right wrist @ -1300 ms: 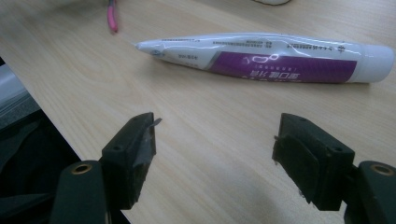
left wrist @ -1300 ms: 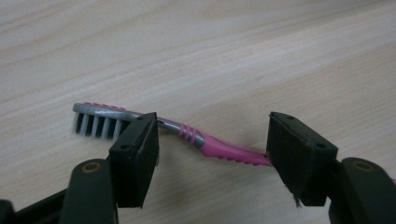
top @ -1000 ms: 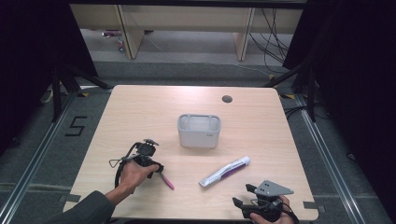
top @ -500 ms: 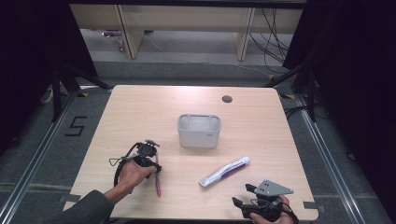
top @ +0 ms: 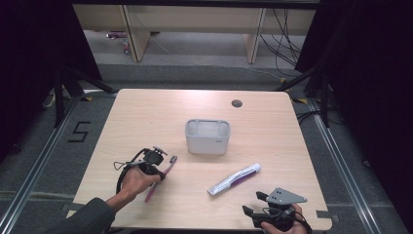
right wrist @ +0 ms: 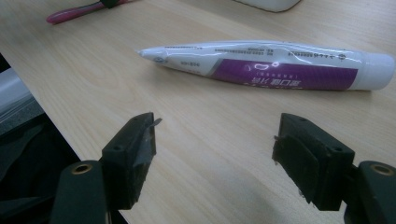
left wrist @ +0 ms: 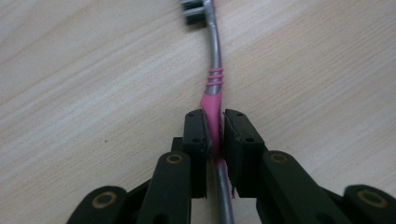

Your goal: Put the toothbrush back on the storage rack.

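Observation:
A pink and grey toothbrush (top: 170, 164) lies slantwise on the wooden table (top: 146, 117) at the front left, its bristle head pointing away. My left gripper (top: 159, 174) has just been closing, and its pads (left wrist: 196, 133) now press on the pink handle (left wrist: 213, 100). A white and purple toothpaste tube (top: 234, 178) lies at the front right. Just short of the tube (right wrist: 280, 65), my right gripper (right wrist: 215, 135) stands open near the front edge (top: 254, 204) with nothing between its jaws.
A grey rectangular holder (top: 207, 136) stands in the middle of the table. A small round hole (top: 237, 103) sits near the far edge. Wooden shelving and cables are beyond the table. The floor at the left bears a "5" mark (top: 79, 131).
The left jaws closed onto the toothbrush handle. The toothbrush swung round from pointing lower right to lying slantwise, head up and away. The right gripper has not moved.

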The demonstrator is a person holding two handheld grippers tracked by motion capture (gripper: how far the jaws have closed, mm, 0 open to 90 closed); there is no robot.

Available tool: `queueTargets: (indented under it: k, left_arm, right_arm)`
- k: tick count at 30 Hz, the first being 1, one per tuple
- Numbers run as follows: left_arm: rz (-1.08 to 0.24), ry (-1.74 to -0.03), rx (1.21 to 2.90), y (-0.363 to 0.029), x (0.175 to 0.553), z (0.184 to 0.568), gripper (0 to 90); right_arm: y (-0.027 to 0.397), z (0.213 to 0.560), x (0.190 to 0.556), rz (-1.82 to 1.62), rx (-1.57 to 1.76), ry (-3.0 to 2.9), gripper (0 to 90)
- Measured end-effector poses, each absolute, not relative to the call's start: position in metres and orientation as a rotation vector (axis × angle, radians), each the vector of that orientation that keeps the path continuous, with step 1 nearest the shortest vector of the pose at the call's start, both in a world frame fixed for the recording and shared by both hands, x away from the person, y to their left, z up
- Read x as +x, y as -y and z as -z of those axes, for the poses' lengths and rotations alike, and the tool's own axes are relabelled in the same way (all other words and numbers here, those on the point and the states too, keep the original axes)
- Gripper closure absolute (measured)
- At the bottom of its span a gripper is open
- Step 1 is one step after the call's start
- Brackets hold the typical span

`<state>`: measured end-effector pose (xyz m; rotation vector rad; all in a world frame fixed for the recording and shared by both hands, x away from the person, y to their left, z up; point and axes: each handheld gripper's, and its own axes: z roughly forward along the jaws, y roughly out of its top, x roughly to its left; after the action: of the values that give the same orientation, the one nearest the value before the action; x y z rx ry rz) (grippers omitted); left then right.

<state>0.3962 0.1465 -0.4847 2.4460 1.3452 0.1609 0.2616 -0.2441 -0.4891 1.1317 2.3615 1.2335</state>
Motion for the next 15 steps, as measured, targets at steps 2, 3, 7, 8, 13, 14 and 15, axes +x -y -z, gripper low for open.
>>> queueTargets:
  k: [2, 3, 7, 8, 13, 14, 15]
  left_arm:
    - [-0.157, -1.331, 2.463, -0.1462, 0.3974, 0.4843, 80.1]
    - [-0.151, -1.324, 2.480, -0.1462, 0.3981, 0.4837, 80.1]
    - [-0.120, -1.324, 2.517, -0.1428, 0.4001, 0.4828, 80.2]
    - [-0.123, -1.296, 2.548, -0.1430, 0.4022, 0.4820, 80.2]
    - [-0.119, -1.263, 2.592, -0.1386, 0.4042, 0.4814, 80.2]
    - [-0.109, -1.295, 2.571, -0.1364, 0.4030, 0.4820, 80.2]
    - [-0.110, -1.254, 2.612, -0.1368, 0.4054, 0.4810, 80.2]
  right_arm:
    - [0.2444, 0.4886, 0.2616, -1.229, 1.113, -2.352, 29.3]
    - [0.2442, 0.4882, 0.2613, -1.231, 1.117, -2.351, 29.3]
    - [0.2443, 0.4887, 0.2617, -1.229, 1.112, -2.353, 29.3]
    - [0.2441, 0.4887, 0.2617, -1.228, 1.113, -2.352, 29.3]
    - [0.2441, 0.4882, 0.2614, -1.236, 1.106, -2.348, 29.2]
    - [0.2441, 0.4882, 0.2615, -1.236, 1.104, -2.348, 29.2]
    - [0.2440, 0.4881, 0.2615, -1.235, 1.104, -2.351, 29.2]
